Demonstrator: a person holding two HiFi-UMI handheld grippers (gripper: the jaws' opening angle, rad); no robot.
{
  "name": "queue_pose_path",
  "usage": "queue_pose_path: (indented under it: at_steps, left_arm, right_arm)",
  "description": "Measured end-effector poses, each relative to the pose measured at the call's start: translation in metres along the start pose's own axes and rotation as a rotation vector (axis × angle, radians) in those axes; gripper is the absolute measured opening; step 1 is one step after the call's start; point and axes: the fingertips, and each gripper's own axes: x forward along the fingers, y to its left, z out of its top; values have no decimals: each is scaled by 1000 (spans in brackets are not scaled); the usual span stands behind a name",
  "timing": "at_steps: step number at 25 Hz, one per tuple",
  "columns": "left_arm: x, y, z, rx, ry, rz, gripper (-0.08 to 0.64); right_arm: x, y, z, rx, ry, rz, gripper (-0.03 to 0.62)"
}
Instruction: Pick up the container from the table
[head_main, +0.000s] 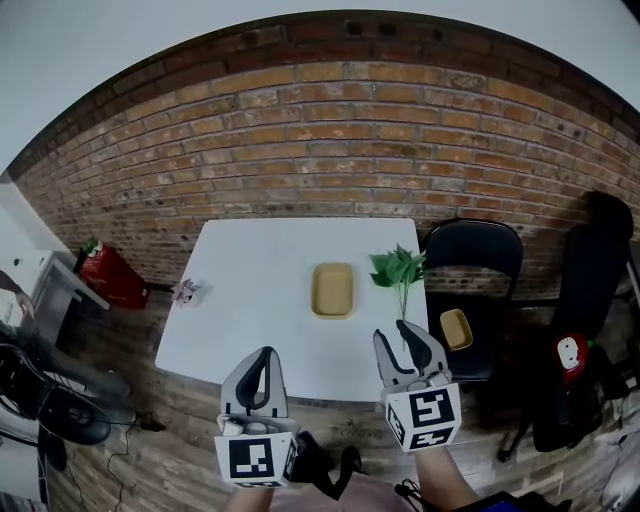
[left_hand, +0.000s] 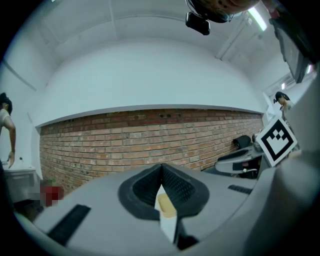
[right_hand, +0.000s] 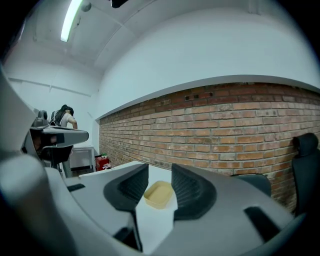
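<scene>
A shallow yellow container (head_main: 332, 290) lies on the white table (head_main: 250, 300), right of the table's middle. Both grippers hover near the table's front edge, well short of the container. My left gripper (head_main: 265, 353) has its fingertips touching and holds nothing; in the left gripper view (left_hand: 161, 167) the container (left_hand: 166, 205) shows through the narrow wedge below the tips. My right gripper (head_main: 397, 333) stands open and empty. In the right gripper view (right_hand: 160, 172) the container (right_hand: 159, 194) sits far ahead, framed by the gap between the pads.
A green leafy sprig (head_main: 398, 268) stands at the table's right edge, close to my right gripper. A small pink flower (head_main: 186, 290) lies at the left edge. A black chair (head_main: 470, 250) to the right carries a second yellow container (head_main: 456, 329). A brick wall (head_main: 330, 140) runs behind.
</scene>
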Motion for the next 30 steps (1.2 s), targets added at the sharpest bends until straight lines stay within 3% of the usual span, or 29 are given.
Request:
queue_pose_path:
  at_steps: [12, 18, 30]
  left_arm:
    - [52, 31, -19, -28, 24, 7, 9]
    - [102, 57, -28, -46, 22, -38, 9]
    - [185, 110, -5, -87, -67, -139, 9]
  right_arm:
    - [55, -26, -5, 0, 41, -41, 147]
    - [102, -34, -3, -8, 63, -85, 147]
    - [168, -39, 47, -58, 36, -199, 147]
